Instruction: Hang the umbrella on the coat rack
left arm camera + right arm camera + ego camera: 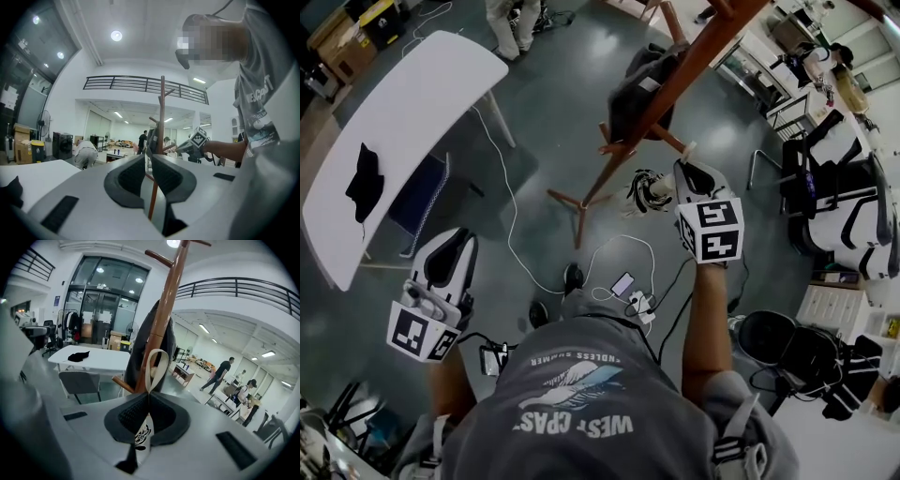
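Observation:
The wooden coat rack (670,80) slants across the head view, its feet (579,202) on the floor, a dark garment (637,89) hanging on it. My right gripper (682,178) is close to the pole, shut on the cream strap loop (155,367) of a white umbrella with a black print (647,192). In the right gripper view the loop stands up from the jaws just in front of the pole (164,310) and a lower peg (123,381); the umbrella body (139,437) lies under them. My left gripper (453,248) hangs back at lower left, shut and holding nothing (148,157).
A long white table (403,103) with a black cloth (364,183) and a blue chair (422,197) stands at the left. Cables and a phone (623,284) lie on the floor by my feet. Black-and-white chairs (844,206) crowd the right. People stand far off.

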Motion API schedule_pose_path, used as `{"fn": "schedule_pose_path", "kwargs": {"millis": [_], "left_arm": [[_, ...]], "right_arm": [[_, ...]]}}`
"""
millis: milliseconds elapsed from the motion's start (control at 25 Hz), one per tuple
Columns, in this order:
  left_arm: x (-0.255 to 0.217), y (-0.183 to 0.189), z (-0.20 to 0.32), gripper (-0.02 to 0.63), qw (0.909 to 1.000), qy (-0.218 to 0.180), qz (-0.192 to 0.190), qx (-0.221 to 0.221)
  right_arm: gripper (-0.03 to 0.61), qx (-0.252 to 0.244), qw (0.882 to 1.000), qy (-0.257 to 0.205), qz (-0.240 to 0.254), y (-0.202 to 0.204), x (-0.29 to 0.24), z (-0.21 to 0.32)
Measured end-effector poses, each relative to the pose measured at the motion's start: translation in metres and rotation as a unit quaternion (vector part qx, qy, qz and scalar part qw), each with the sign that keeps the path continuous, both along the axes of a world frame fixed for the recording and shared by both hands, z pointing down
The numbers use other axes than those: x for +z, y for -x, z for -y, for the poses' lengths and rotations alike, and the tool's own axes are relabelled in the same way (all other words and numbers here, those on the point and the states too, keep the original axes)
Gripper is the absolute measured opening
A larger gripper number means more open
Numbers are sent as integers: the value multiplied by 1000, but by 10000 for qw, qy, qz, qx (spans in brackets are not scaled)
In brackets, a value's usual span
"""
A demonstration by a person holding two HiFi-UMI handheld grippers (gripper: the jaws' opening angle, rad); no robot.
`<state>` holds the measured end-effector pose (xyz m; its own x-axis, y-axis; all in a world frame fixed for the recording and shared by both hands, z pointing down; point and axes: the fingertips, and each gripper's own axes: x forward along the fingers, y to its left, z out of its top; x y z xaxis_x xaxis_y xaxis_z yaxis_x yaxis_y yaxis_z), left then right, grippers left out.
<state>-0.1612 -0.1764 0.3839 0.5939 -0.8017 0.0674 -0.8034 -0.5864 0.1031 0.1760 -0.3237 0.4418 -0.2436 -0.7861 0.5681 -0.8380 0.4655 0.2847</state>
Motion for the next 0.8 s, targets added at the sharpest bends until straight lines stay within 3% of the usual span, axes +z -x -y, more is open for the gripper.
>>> {"fn": "schedule_pose_path", "kwargs": {"millis": [800], "left_arm": [[2,-2,0,55,9999,14,-68,88]], "right_arm": [[28,-78,9958,113,-902,2,8,5]]}}
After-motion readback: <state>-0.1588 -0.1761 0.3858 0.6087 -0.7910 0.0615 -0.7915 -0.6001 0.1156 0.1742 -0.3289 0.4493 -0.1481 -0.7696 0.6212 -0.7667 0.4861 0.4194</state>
